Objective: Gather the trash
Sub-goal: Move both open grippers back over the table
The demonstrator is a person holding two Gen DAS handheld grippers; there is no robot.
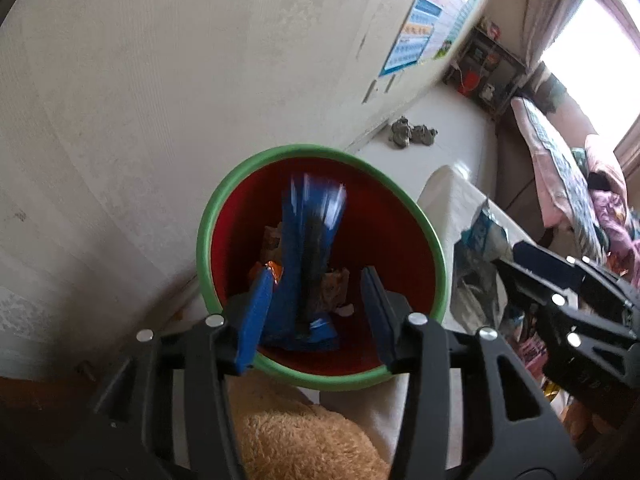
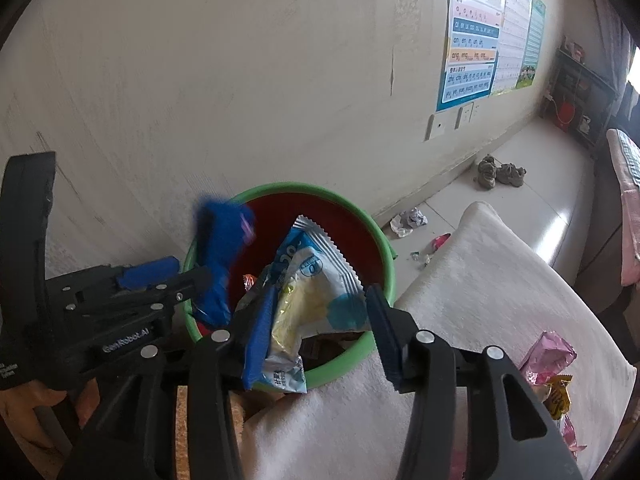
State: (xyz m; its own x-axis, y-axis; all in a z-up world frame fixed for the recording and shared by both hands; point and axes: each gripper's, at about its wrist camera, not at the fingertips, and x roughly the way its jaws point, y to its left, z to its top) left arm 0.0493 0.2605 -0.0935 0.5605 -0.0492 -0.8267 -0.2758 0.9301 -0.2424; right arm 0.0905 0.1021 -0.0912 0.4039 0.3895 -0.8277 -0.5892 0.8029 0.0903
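A red bin with a green rim (image 1: 208, 216) (image 2: 384, 256) stands by the wall. My left gripper (image 1: 316, 316) is open over the bin's mouth; a blurred blue wrapper (image 1: 308, 248) (image 2: 220, 240) is between its fingers, dropping into the bin onto other wrappers. My right gripper (image 2: 320, 332) is open over the bin's near rim; a blue-and-white snack bag (image 2: 316, 292) lies against its left finger (image 2: 260, 336), apart from the right one. The same bag shows at the right of the left wrist view (image 1: 480, 256).
A white cushion (image 2: 480, 300) lies right of the bin with pink and yellow wrappers (image 2: 548, 360) on it. Crumpled scraps (image 2: 408, 220) lie on the floor by the wall. Shoes (image 2: 500, 172) sit further back. A tan plush (image 1: 304, 440) is below the left gripper.
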